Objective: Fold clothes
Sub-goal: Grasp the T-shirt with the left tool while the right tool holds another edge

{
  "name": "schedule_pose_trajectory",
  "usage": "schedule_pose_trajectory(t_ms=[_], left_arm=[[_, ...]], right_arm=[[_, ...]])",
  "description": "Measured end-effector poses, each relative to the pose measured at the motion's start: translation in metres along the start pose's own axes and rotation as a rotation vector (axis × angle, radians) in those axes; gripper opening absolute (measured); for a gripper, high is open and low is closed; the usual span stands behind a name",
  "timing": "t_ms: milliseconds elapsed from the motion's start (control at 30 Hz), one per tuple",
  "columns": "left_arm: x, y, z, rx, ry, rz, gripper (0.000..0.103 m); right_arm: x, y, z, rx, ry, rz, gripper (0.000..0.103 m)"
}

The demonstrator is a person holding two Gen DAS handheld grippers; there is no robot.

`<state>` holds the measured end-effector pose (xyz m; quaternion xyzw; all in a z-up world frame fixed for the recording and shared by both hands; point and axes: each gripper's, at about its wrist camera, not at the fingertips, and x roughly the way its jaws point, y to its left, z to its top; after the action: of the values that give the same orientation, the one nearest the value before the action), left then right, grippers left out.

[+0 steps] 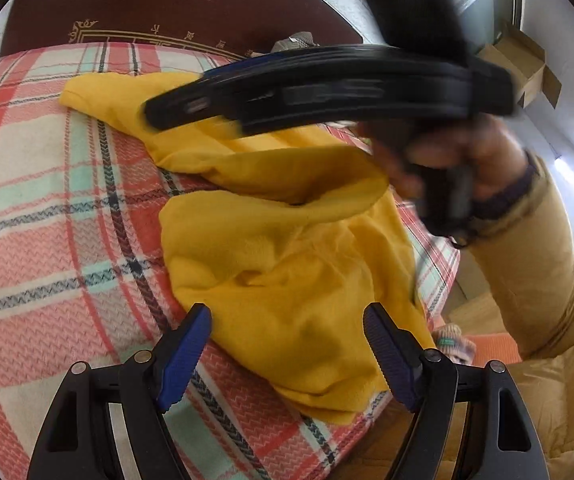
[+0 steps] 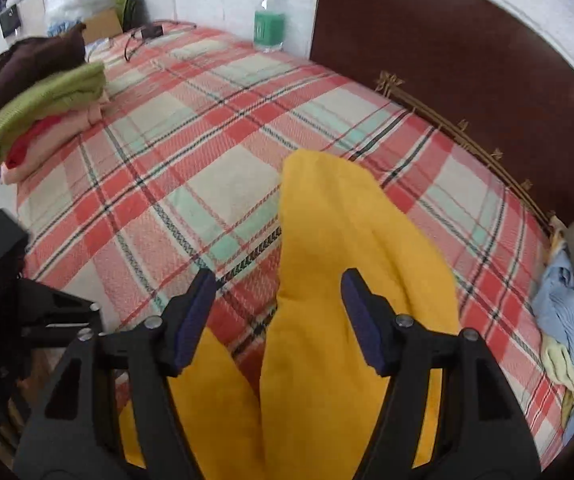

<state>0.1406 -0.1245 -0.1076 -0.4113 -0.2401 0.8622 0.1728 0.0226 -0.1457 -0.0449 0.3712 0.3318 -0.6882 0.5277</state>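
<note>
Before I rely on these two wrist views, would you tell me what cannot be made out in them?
- Right tongs, left wrist view: motion blur smears them, so their opening is unreadable there.
- Yellow garment, right wrist view: its near end is cut off by the bottom edge and the tongs' frames.
- Folded pile, right wrist view: the left edge clips it; the item count is unclear.
- Bottle, right wrist view: label too small to read.

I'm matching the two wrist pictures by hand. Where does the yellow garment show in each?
Left wrist: yellow garment sprawls across the centre, from upper left down to the fingers.
Right wrist: yellow garment fills the lower centre, running under the fingers.
Shared landmark: the dark headboard with gold trim.
</note>
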Motion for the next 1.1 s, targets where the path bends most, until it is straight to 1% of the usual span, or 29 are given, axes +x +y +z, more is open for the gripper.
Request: schedule_pose_trajectory(t_ms=[67, 133, 167, 200, 233, 267, 300, 333, 400, 433, 500, 567, 600, 633, 700, 800, 867, 933, 967, 1000, 1033, 1067, 1100], left_arm=[[-0.004, 0.003, -0.006, -0.008, -0.003, 0.004, 0.08], [-0.007, 0.007, -0.01, -0.021, -0.008, 0.001, 0.08], [-0.009, 0.009, -0.012, -0.029, -0.011, -0.003, 0.08], [-0.01, 0.011, -0.013, -0.035, -0.015, -0.008, 0.08], [-0.012, 0.013, -0.015, -0.042, -0.018, -0.014, 0.08], [-0.013, 0.015, -0.016, -0.045, -0.021, -0.019, 0.08], [-0.014, 0.016, -0.016, -0.045, -0.022, -0.02, 0.081], [-0.015, 0.016, -0.016, -0.045, -0.022, -0.022, 0.081], [-0.018, 0.021, -0.015, -0.041, -0.024, -0.018, 0.081], [-0.018, 0.022, -0.014, -0.04, -0.026, -0.012, 0.081], [-0.02, 0.026, -0.012, -0.044, -0.035, -0.004, 0.081], [-0.021, 0.031, -0.009, -0.048, -0.041, 0.008, 0.082], [-0.021, 0.033, -0.008, -0.051, -0.043, 0.016, 0.082], [-0.021, 0.034, -0.006, -0.051, -0.045, 0.024, 0.082], [-0.021, 0.037, -0.003, -0.052, -0.047, 0.042, 0.082], [-0.02, 0.038, -0.001, -0.049, -0.047, 0.058, 0.082], [-0.019, 0.037, 0.0, -0.049, -0.043, 0.064, 0.082], [-0.014, 0.034, 0.004, -0.049, -0.035, 0.073, 0.082], [-0.013, 0.034, 0.006, -0.047, -0.03, 0.075, 0.082], [-0.011, 0.035, 0.008, -0.045, -0.025, 0.077, 0.082], [-0.011, 0.033, 0.009, -0.045, -0.022, 0.077, 0.082], [-0.01, 0.032, 0.01, -0.044, -0.02, 0.077, 0.082], [-0.009, 0.031, 0.012, -0.045, -0.019, 0.077, 0.082]], right_arm=[[0.031, -0.002, 0.007, -0.006, 0.059, -0.005, 0.066], [0.051, -0.009, 0.008, -0.004, 0.093, -0.047, 0.066], [0.06, -0.012, 0.008, 0.0, 0.108, -0.068, 0.06], [0.065, -0.016, 0.007, 0.008, 0.112, -0.071, 0.045], [0.065, -0.02, 0.007, 0.022, 0.102, -0.063, 0.037], [0.063, -0.026, 0.007, 0.043, 0.089, -0.05, 0.012], [0.06, -0.031, 0.008, 0.068, 0.081, -0.03, 0.01], [0.054, -0.039, 0.008, 0.102, 0.063, 0.005, 0.01], [0.034, -0.056, 0.009, 0.191, -0.004, 0.112, 0.01], [0.021, -0.066, 0.01, 0.245, -0.056, 0.173, 0.01], [-0.009, -0.092, 0.007, 0.376, -0.187, 0.31, 0.01], [-0.039, -0.121, 0.002, 0.484, -0.327, 0.418, 0.01], [-0.05, -0.134, 0.001, 0.533, -0.389, 0.462, 0.01], [-0.057, -0.146, 0.0, 0.569, -0.432, 0.482, 0.01], [-0.064, -0.167, -0.002, 0.624, -0.489, 0.483, 0.01], [-0.05, -0.192, -0.007, 0.697, -0.475, 0.421, 0.01], [-0.032, -0.205, -0.011, 0.735, -0.424, 0.367, 0.012], [-0.009, -0.212, -0.014, 0.738, -0.324, 0.294, 0.015], [0.001, -0.213, -0.016, 0.734, -0.269, 0.24, 0.022], [0.009, -0.213, -0.019, 0.729, -0.218, 0.189, 0.036], [0.014, -0.213, -0.022, 0.724, -0.177, 0.143, 0.045], [0.015, -0.21, -0.024, 0.714, -0.159, 0.11, 0.055], [0.011, -0.206, -0.024, 0.693, -0.157, 0.087, 0.055]])
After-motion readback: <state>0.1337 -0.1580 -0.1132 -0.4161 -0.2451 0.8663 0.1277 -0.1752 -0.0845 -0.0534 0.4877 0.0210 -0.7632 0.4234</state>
